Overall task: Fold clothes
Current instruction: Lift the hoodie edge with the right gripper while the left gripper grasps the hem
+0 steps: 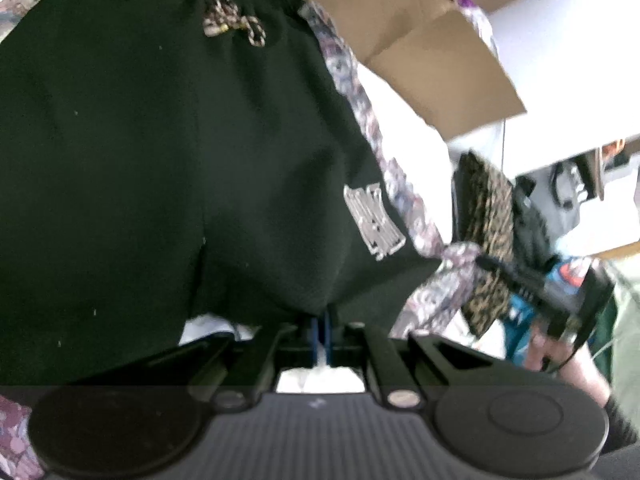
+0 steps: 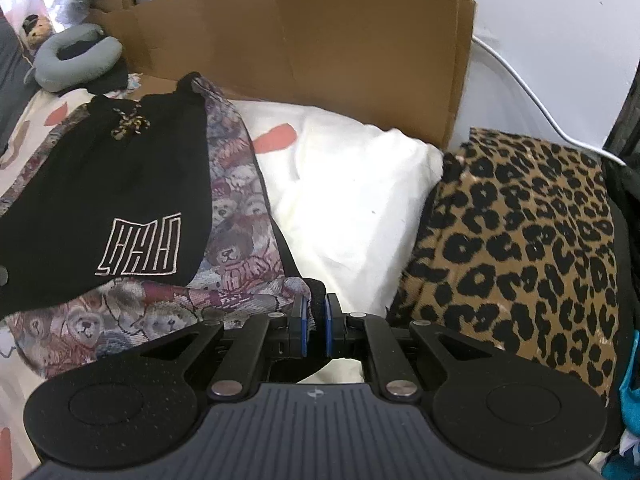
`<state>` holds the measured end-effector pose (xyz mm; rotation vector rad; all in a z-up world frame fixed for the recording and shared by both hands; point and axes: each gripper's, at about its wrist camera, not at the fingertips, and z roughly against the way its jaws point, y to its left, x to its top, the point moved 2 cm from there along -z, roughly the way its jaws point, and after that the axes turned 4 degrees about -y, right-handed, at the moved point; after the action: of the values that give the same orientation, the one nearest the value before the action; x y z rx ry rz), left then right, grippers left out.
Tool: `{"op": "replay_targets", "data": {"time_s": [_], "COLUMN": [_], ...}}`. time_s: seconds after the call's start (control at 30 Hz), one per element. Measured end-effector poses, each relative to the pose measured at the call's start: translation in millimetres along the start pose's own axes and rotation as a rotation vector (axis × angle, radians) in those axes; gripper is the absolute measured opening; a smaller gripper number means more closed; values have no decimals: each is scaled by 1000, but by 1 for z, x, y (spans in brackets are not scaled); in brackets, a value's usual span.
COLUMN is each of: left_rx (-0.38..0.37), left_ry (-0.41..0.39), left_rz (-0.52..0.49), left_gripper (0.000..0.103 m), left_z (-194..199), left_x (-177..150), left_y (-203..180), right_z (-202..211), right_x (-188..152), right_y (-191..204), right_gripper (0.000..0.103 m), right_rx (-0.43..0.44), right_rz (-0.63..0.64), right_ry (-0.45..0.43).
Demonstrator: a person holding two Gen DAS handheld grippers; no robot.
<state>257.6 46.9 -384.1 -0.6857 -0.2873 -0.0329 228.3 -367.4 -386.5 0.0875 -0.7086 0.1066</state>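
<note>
Black shorts [image 2: 120,200] with teddy-bear print side panels [image 2: 236,216] lie spread on the bed [image 2: 344,200], from 9 to 12 o'clock of my right claw [image 2: 316,316]. Right claw is pinched on the shorts' dark hem corner, fabric visible between the blue pads [image 2: 330,320]. Left claw [image 1: 321,334] is pressed together on the black hem too, cloth bunching right at the tips. Judgement: knit fabric, light, soft, zero stiffness, so it will sag and drag between the two grips; not slippery, not fragile. The hem corners are the right hold for a fold; the waistband with the braided drawstring [image 2: 130,124] at 11 o'clock is the thicker edge and looks like the natural landing line. Room: cardboard box wall [image 2: 320,52] runs across 12 o'clock, close behind the waistband, so travel forward is limited. Folded leopard-print item [image 2: 520,240] sits at 2 to 3 o'clock, near the right claw, which limits swing that way. White pillow [image 2: 348,184] between them is soft and uneven. Grey neck pillow [image 2: 76,56] at 10 o'clock is well apart. Most open room looks to be 9 o'clock.
</note>
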Motion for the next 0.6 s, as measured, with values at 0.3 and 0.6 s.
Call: {"op": "replay_targets", "data": {"time_s": [0.3, 0.6], "left_rx": [-22, 21], "left_ry": [-97, -146], "left_rz": [45, 60], "left_gripper": [4, 27], "left_z": [-26, -28], "left_x": [37, 57], "left_y": [13, 29], "right_z": [-5, -20], "right_x": [14, 44], "right_y": [-9, -10], "right_gripper": [6, 7], "right_rx": [-25, -20], "right_rz": [-60, -86], "right_ry": [-31, -78]}}
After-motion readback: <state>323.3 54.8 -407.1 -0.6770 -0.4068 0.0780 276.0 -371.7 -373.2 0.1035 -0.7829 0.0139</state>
